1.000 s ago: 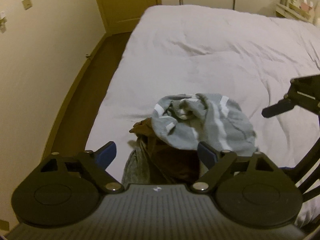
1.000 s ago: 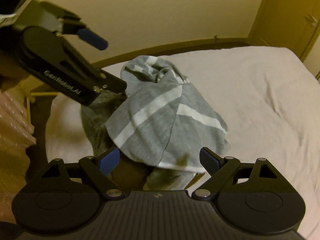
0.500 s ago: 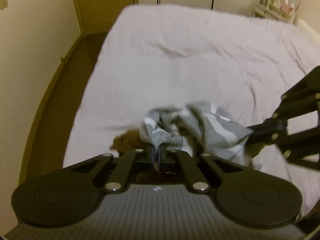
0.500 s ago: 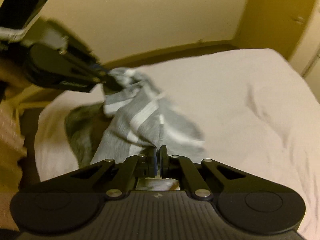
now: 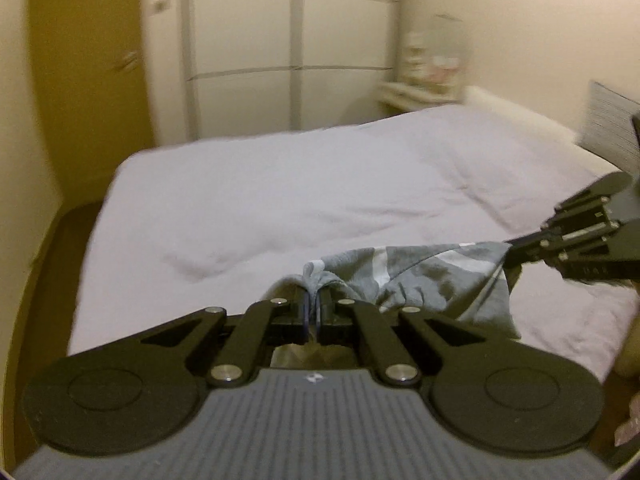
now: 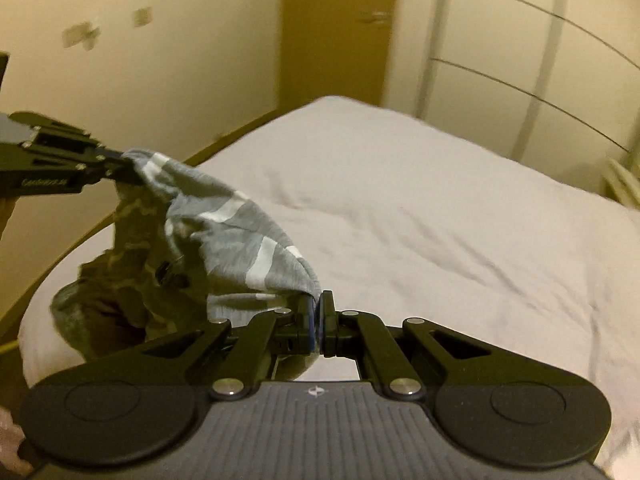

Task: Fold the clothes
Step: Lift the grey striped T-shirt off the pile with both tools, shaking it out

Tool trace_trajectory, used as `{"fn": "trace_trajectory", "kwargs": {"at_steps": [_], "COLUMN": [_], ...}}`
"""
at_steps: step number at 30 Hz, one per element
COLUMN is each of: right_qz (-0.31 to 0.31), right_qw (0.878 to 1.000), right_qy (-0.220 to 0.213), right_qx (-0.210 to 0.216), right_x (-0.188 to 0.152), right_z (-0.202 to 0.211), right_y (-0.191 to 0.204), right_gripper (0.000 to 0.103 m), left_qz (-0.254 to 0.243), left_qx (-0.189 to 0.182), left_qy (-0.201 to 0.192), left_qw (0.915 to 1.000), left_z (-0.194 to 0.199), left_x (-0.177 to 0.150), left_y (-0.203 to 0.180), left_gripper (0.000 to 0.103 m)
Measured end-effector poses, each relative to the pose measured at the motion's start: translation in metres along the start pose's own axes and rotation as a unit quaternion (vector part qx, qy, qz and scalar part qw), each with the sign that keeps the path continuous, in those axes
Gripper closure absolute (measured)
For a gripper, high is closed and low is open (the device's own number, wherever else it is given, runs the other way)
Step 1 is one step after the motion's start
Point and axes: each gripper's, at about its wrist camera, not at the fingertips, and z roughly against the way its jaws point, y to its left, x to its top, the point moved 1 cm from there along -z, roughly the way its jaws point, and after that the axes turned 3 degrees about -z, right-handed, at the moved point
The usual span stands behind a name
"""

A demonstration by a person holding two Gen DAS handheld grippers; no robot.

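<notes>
Your left gripper (image 5: 313,312): fingers pinched tight on one edge of the grey striped garment (image 5: 432,276) | your right gripper (image 6: 318,322): fingers clamped on its opposite edge | garment: hangs stretched between both, lifted above the white bed (image 6: 440,208), beside a darker clothes heap (image 6: 100,300)
</notes>
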Motion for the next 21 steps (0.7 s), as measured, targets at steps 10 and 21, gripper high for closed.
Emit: {"fn": "trace_trajectory", "kwargs": {"at_steps": [10, 21], "right_qz": [-0.03, -0.061], "right_qw": [0.999, 0.992], "right_qy": [-0.026, -0.079], "right_qx": [0.011, -0.074], "right_x": [-0.051, -0.065], "right_z": [0.066, 0.198], "right_y": [-0.044, -0.127], "right_gripper": [0.102, 0.102], "left_qz": [0.003, -0.035], "left_qx": [-0.042, -0.144], "left_qy": [0.001, -0.008], "left_qw": [0.9991, 0.9889], "left_z": [-0.012, 0.003], "left_x": [0.047, 0.098], "left_y": [-0.163, -0.264], "left_gripper": [0.103, 0.103]}}
